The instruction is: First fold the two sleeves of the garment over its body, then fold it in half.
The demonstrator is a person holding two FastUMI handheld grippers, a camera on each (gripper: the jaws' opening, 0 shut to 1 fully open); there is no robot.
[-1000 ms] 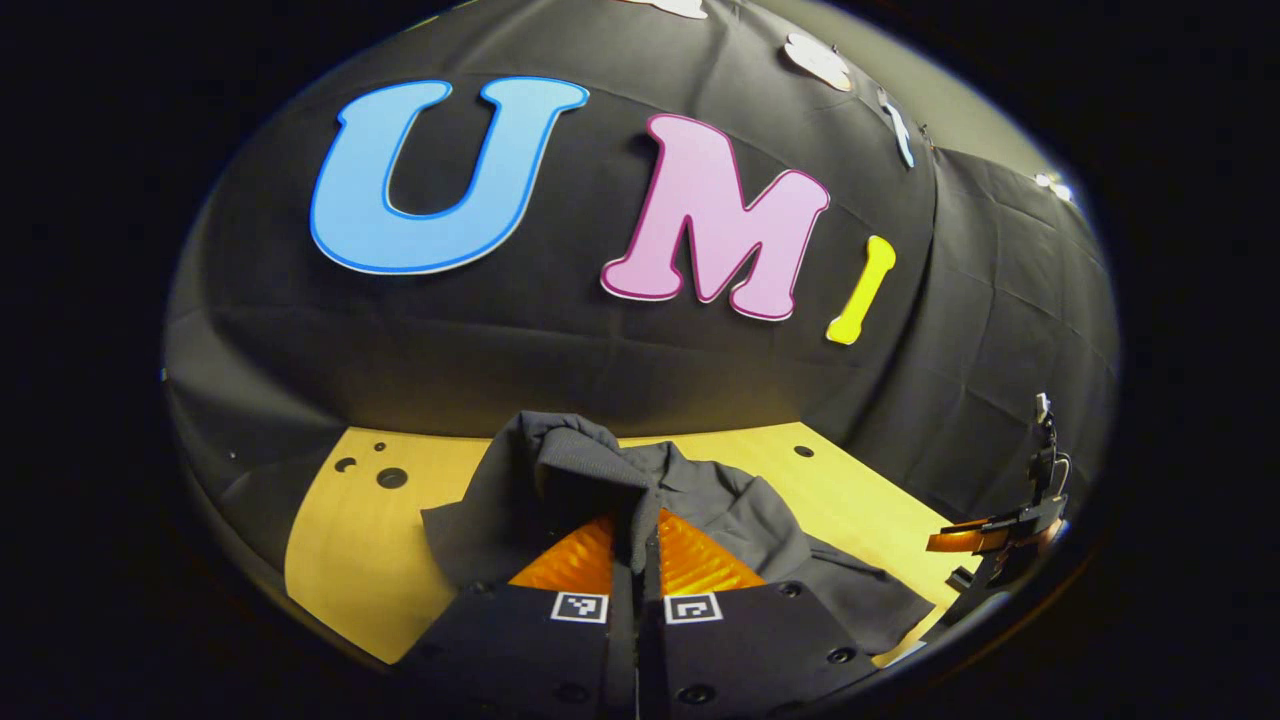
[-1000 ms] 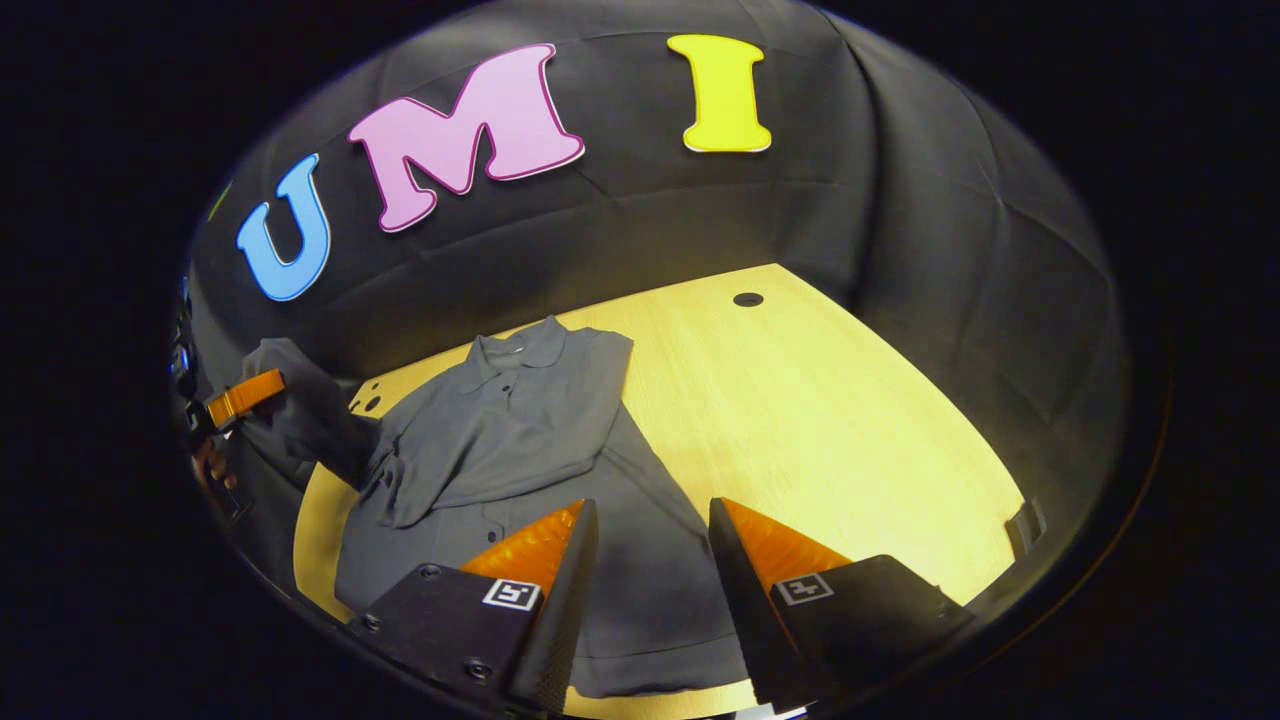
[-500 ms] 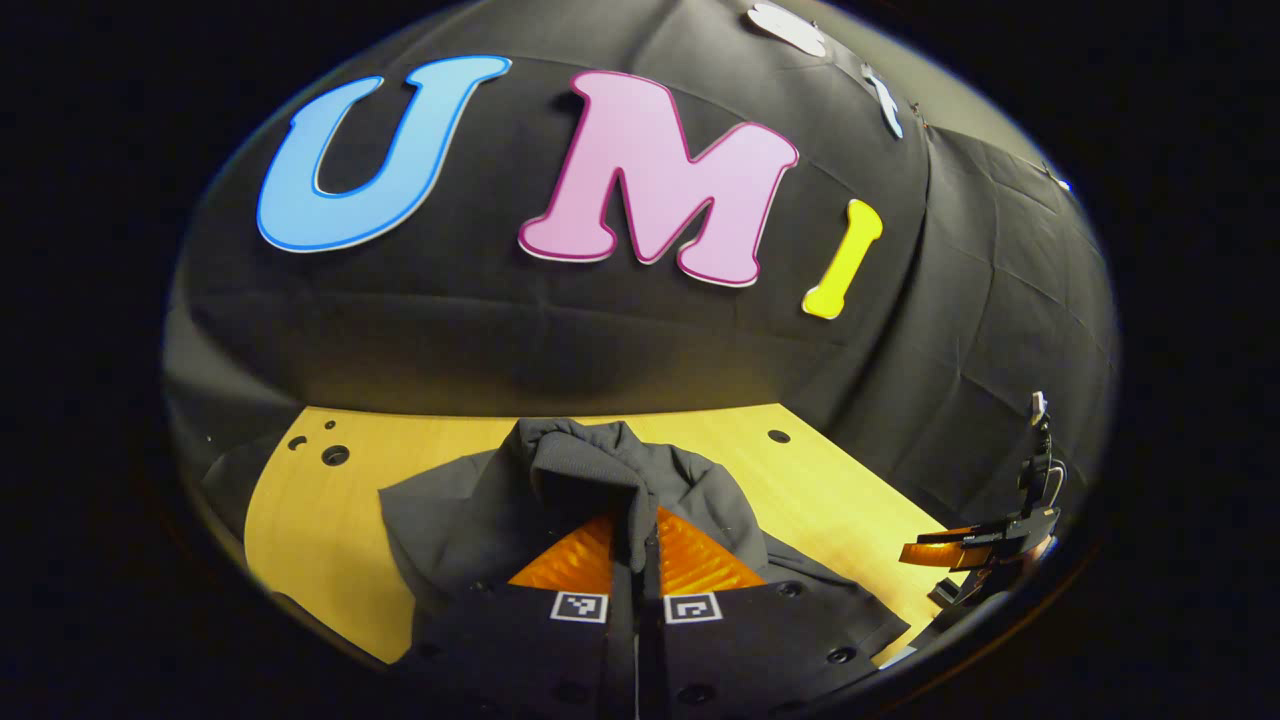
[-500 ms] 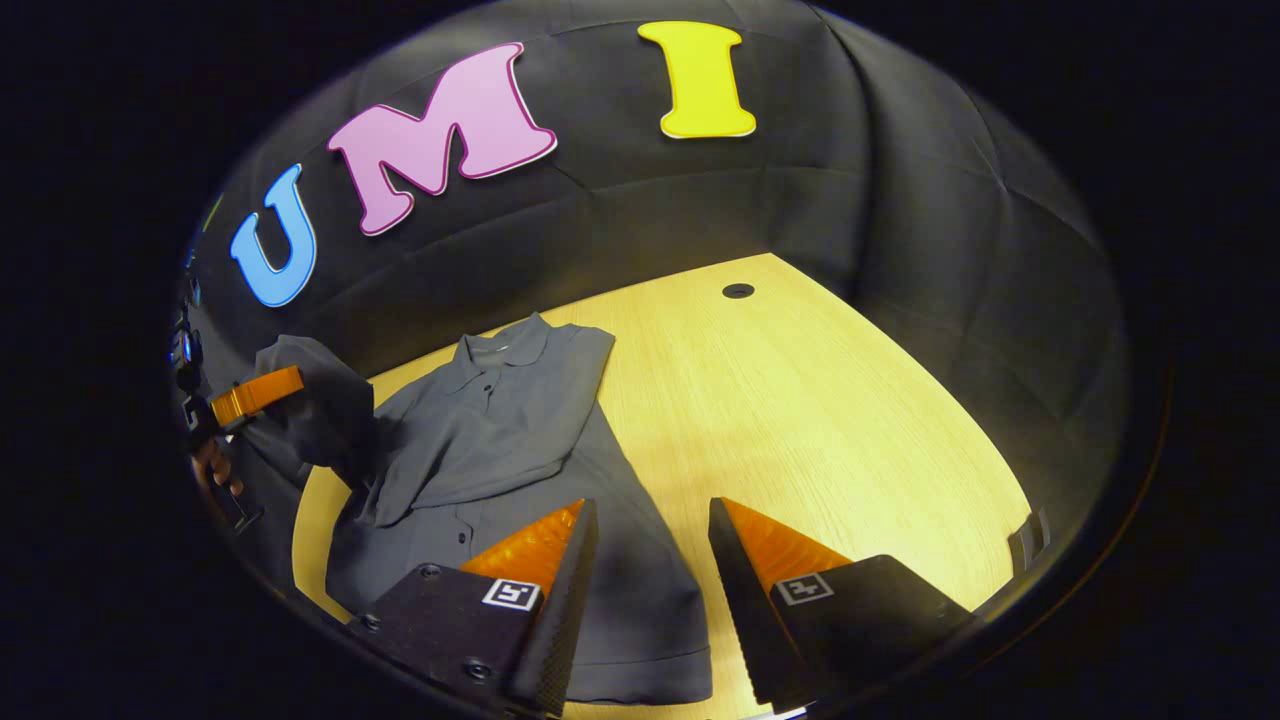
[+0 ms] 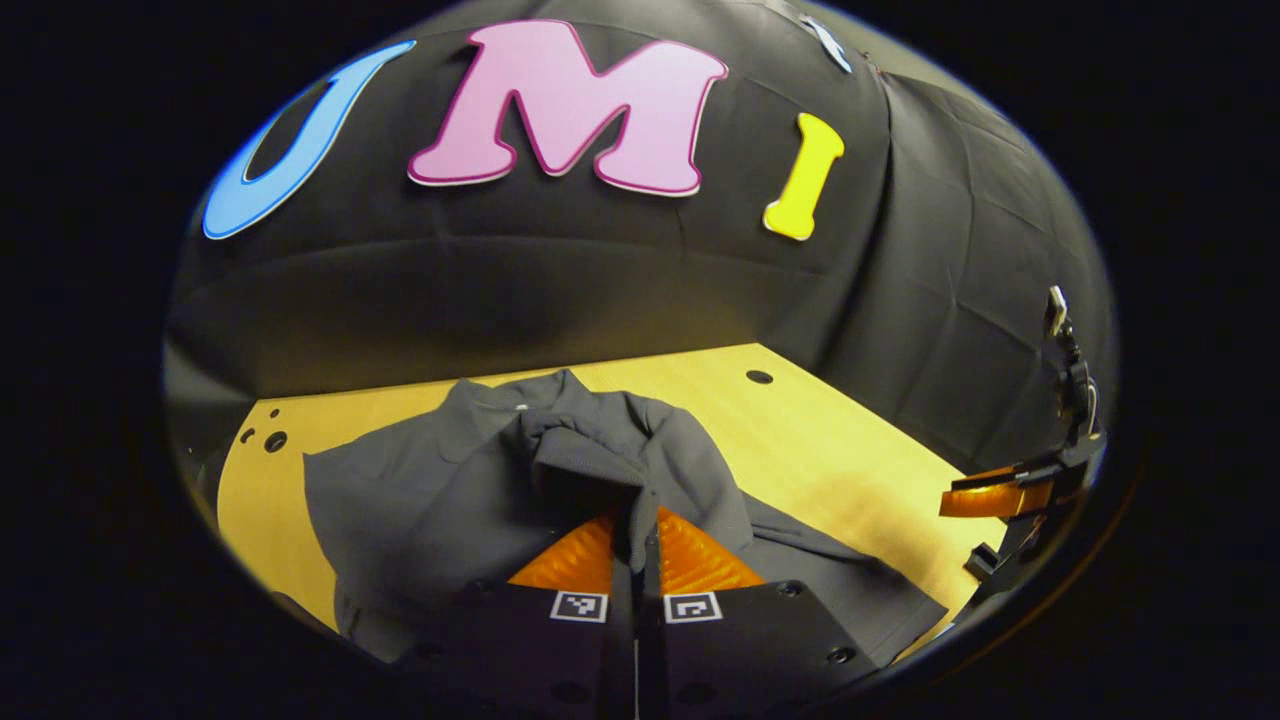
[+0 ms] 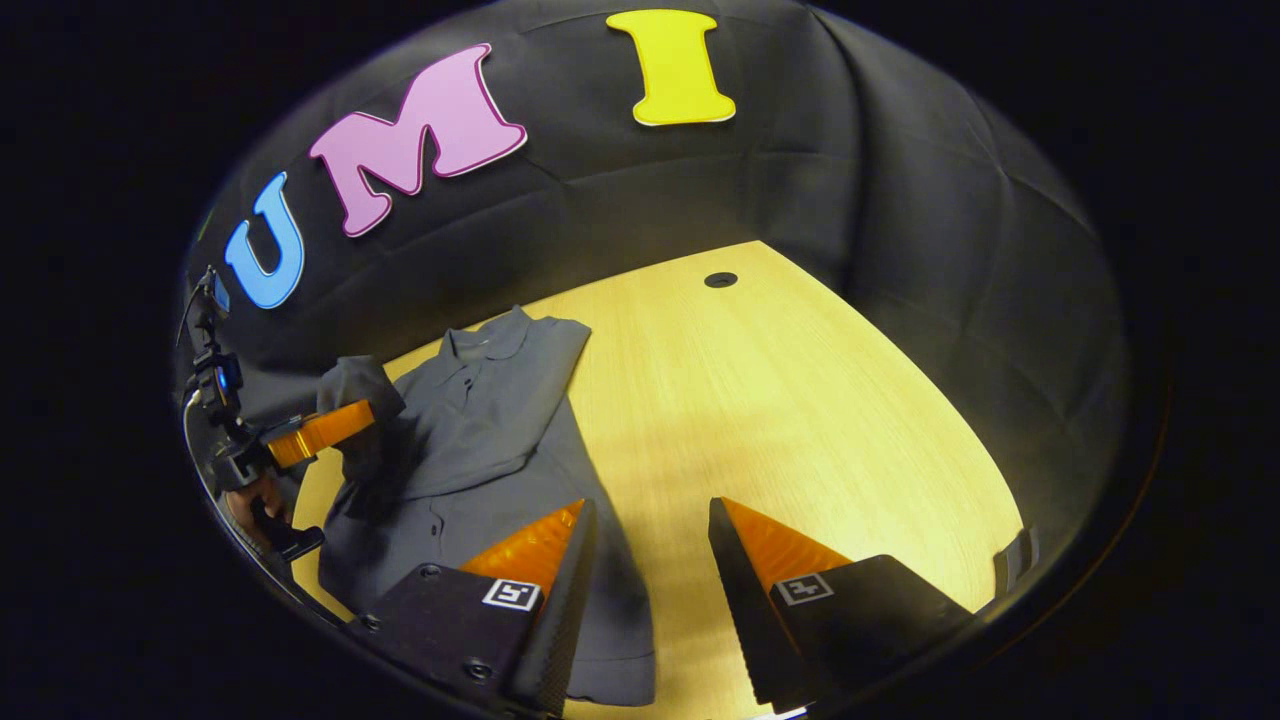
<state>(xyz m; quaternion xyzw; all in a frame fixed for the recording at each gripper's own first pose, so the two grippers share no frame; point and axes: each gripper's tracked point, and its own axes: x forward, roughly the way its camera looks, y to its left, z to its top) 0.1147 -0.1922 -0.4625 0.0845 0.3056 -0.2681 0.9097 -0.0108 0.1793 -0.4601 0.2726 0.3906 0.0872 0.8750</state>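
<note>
We are pinching one sleeve (image 5: 585, 465) in our left hand-held gripper (image 5: 637, 545) over the grey polo shirt (image 6: 480, 400) near the tabletop (image 6: 800, 400) back-left corner. Other sleeve looks folded. Right hand-held gripper (image 6: 650, 545) is hanging wide, holding nothing. Halving is waiting.

Recording booth: black cloth wall (image 6: 900, 200), bare wooden table (image 6: 800, 400).

The right claw (image 6: 650, 540) is held open above the desk (image 6: 800, 400) — a grey garment (image 6: 480, 420) is pinched by the left claw (image 6: 340, 425).
</note>
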